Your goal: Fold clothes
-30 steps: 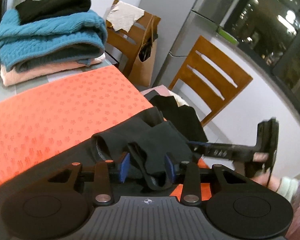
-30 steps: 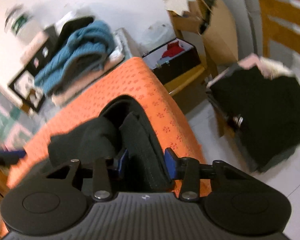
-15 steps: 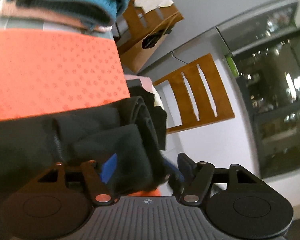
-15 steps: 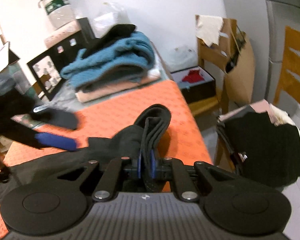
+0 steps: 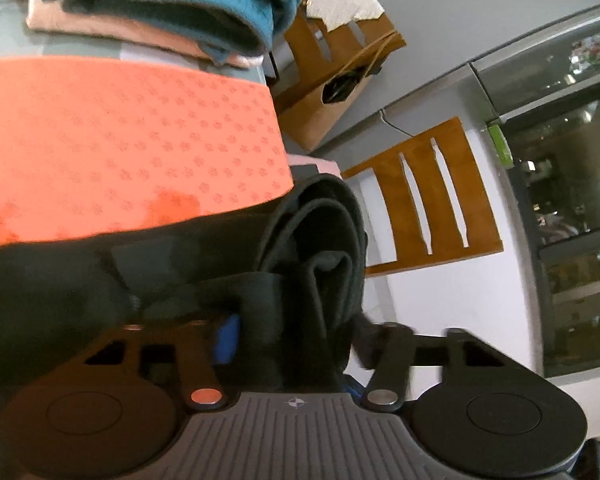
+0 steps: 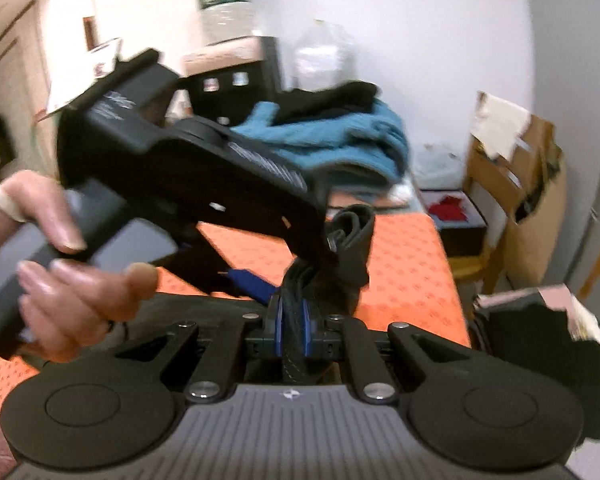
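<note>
Down at the bottom middle of the right wrist view, the right gripper (image 6: 291, 334) has its jaws squeezed nearly together on a bunched fold of the black garment (image 6: 352, 240), so that one's clearly pinching cloth. Rest of the garment runs up from the jaws and flops over into a rolled loop just above, with the orange mat (image 6: 404, 264) on the surface behind it.

Left gripper (image 5: 300, 340) is a different story: in its own view the jaws stand wide apart, one blue pad (image 5: 226, 340) showing on the left, and a thick wad of the same garment (image 5: 316, 248) sits between them without looking clamped. So I'd call it loose around the cloth, not gripping.

Key thing for whatever comes next: the folded bundle's long axis runs straight away from both grippers, up the frame, and the two grippers are basically crowded onto the same spot. In the right view the left gripper comes in from the upper left, held by a hand (image 6: 60, 264), and nearly touches the garment right above the right jaws. The right one has the only real hold.

Stack of folded sweaters (image 5: 172, 4) sits at the far end, upper left of the left view, well apart from all this.
</note>
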Demonstrator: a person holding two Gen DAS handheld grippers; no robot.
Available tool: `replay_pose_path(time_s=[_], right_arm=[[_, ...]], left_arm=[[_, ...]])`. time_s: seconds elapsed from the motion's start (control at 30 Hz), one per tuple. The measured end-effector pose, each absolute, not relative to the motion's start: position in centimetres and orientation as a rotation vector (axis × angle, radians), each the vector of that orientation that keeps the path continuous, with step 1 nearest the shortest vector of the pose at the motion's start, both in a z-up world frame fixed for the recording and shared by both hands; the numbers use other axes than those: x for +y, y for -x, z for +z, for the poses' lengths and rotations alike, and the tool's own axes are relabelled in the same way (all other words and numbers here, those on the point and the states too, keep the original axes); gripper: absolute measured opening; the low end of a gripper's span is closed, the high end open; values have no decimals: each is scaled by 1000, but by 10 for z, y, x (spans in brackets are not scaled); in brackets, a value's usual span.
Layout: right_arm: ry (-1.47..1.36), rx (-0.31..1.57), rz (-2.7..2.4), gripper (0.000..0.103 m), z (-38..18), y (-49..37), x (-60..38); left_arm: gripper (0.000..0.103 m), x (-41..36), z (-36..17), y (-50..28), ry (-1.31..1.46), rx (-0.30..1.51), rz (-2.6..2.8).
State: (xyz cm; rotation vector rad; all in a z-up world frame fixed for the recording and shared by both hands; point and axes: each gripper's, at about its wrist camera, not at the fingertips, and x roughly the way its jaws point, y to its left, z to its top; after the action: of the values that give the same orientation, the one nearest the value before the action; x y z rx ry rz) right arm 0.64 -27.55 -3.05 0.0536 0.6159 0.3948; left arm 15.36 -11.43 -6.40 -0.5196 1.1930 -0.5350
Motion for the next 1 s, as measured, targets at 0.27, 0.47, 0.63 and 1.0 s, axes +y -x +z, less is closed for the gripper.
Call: replay_pose_path(time_s=[0.27, 0.47, 0.63, 1.0], right_arm=[[-83, 596, 644, 11, -2, 8, -244], [-205, 599, 780, 17, 15, 13, -247], [-221, 655, 738, 17, 9, 4, -249], [-67, 747, 706, 17, -28, -27, -213]], left_arm=[[21, -38, -44, -116, 542, 1103, -486], [20, 28, -45, -90, 544, 1077, -388], [20, 76, -63, -72, 566, 1067, -308], [19, 134, -96, -52, 694, 1062, -242]])
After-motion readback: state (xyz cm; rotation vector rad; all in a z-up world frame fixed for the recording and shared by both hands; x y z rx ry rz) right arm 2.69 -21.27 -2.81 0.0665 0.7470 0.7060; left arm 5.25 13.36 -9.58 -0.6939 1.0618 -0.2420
